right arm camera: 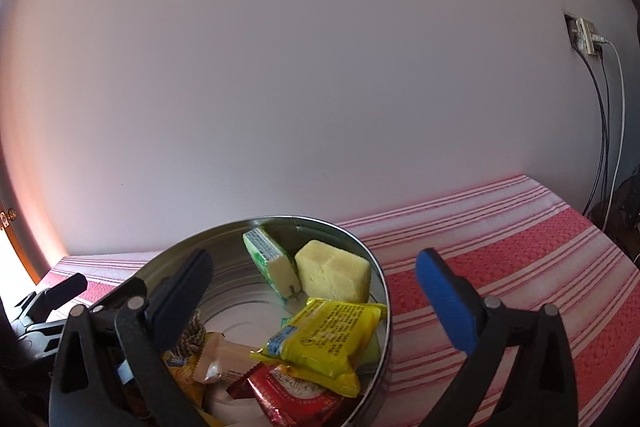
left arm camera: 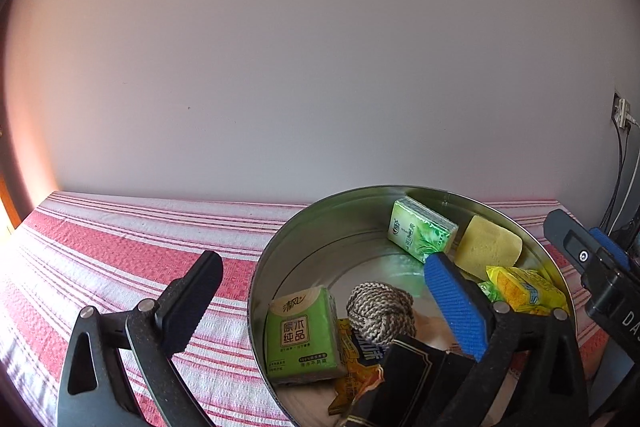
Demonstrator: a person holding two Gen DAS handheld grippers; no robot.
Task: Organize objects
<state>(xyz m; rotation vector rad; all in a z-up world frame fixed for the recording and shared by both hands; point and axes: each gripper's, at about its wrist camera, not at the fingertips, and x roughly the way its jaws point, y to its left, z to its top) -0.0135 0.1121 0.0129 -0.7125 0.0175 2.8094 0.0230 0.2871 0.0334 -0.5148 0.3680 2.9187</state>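
A round metal tin point(left arm camera: 280, 247) point(right arm camera: 376, 267) stands on the red-and-white striped cloth. It holds green tissue packs point(left arm camera: 302, 335) point(left arm camera: 420, 233) point(right arm camera: 272, 263), a yellow sponge point(left arm camera: 488, 247) point(right arm camera: 332, 271), a yellow snack packet point(left arm camera: 524, 287) point(right arm camera: 328, 335), a woven rope ball point(left arm camera: 380, 311), a red packet point(right arm camera: 296, 395) and a dark packet point(left arm camera: 404, 379). My left gripper point(left arm camera: 324, 299) is open, straddling the tin's left rim. My right gripper point(right arm camera: 316, 283) is open, straddling the tin's right rim. Both are empty.
The striped cloth point(left arm camera: 120, 247) point(right arm camera: 520, 247) runs to a plain wall behind. A wall socket with hanging cables point(right arm camera: 586, 37) point(left arm camera: 622, 113) is at the right. The right gripper shows at the edge of the left wrist view point(left arm camera: 592, 259); the left gripper shows in the right wrist view point(right arm camera: 48, 299).
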